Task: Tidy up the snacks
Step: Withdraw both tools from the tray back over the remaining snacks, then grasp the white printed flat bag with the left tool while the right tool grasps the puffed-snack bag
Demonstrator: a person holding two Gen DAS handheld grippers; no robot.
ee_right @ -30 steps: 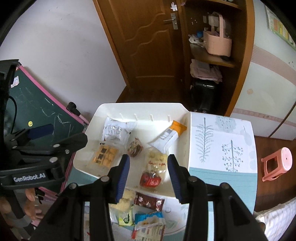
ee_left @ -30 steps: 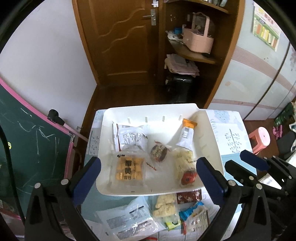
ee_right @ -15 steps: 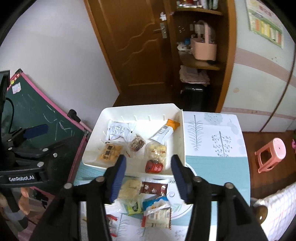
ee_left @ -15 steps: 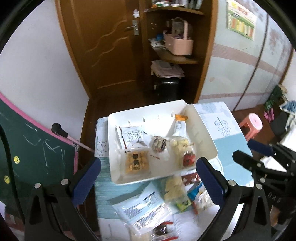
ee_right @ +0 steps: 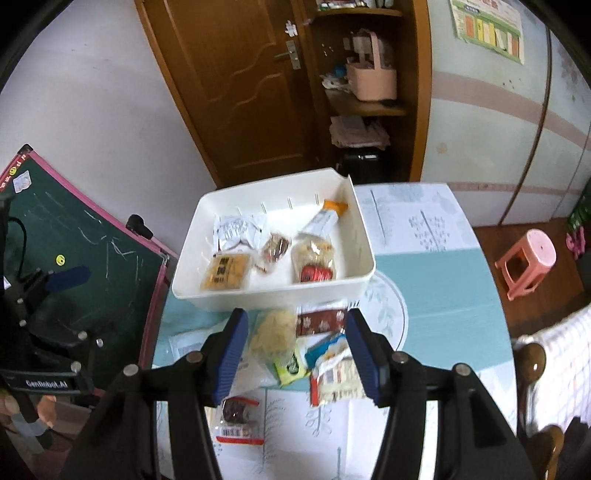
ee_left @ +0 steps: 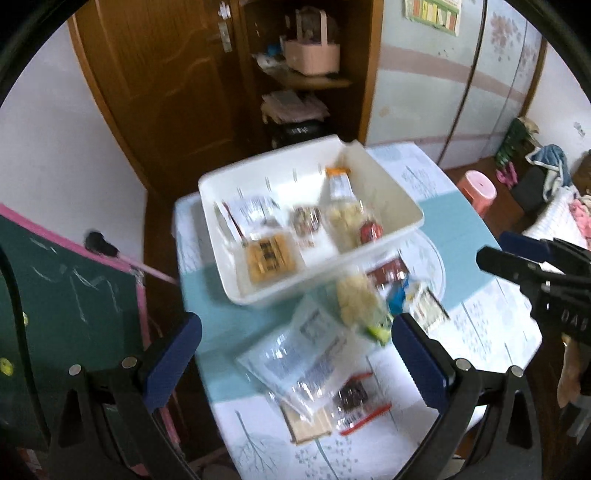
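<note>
the loose snack packets (ee_right: 295, 343) lie right beneath the right gripper (ee_right: 293, 354) (jaws apart, empty); the left gripper (ee_left: 295, 354), jaws also apart, hangs farther off.

This was a room in a home, seemingly one children used. A brown wooden door (ee_right: 236, 85) stood closed, and just beside it, on its hinge-free side, open wooden shelves (ee_right: 365, 107) held a pink basket (ee_right: 373, 79) and folded papers. Near the door, lower down, a pink-framed green chalkboard (ee_right: 85, 240) bore chalk scribbles. Farther from the door, a small pink plastic stool (ee_right: 526, 260) sat on the wooden floor, and a colourful chart (ee_right: 487, 27) hung on the wall.
</note>
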